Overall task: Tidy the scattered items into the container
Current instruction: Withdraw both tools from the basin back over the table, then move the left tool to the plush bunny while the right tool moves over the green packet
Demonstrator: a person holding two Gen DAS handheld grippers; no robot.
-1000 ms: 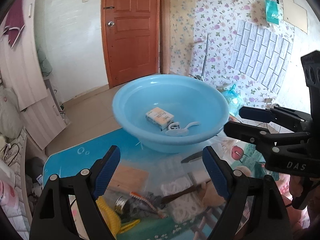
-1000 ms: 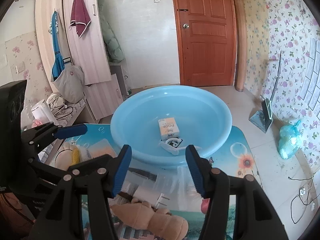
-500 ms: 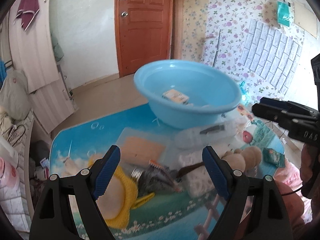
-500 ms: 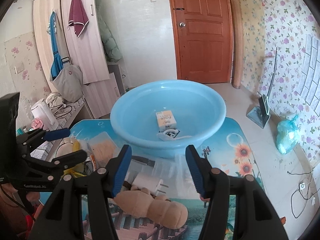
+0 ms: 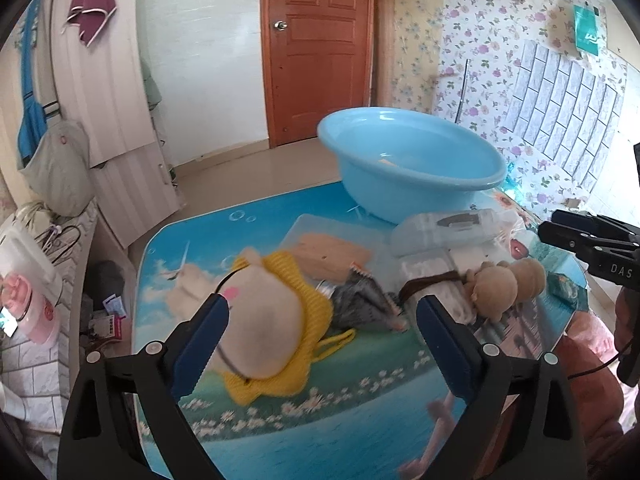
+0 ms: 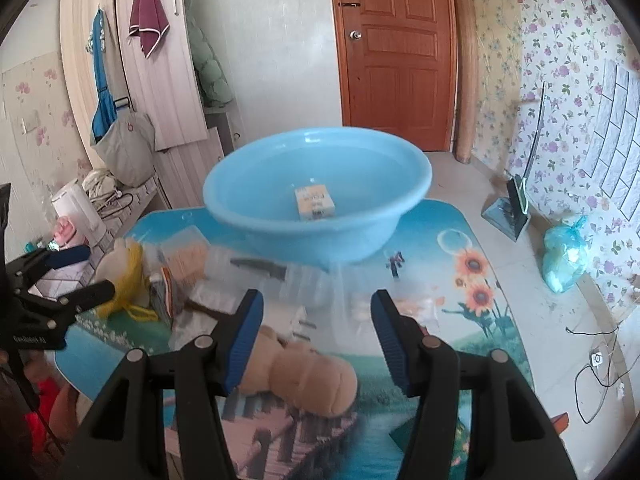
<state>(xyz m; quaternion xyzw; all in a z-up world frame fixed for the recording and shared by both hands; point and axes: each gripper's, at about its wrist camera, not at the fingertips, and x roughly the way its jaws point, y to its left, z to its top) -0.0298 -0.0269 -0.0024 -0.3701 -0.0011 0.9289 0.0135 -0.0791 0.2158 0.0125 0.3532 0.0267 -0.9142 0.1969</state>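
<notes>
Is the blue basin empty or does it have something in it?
Not empty: a small box lies inside the blue basin; other contents cannot be told.

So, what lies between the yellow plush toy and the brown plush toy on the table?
In the left wrist view, a dark grey crumpled pouch lies between the yellow plush toy and the brown plush toy, with a brown strap beside it.

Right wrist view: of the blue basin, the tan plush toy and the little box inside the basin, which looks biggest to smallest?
1. Blue basin, largest by far.
2. Tan plush toy; it lies close to the camera, so it may look bigger than it is.
3. Little box, smallest.
</notes>
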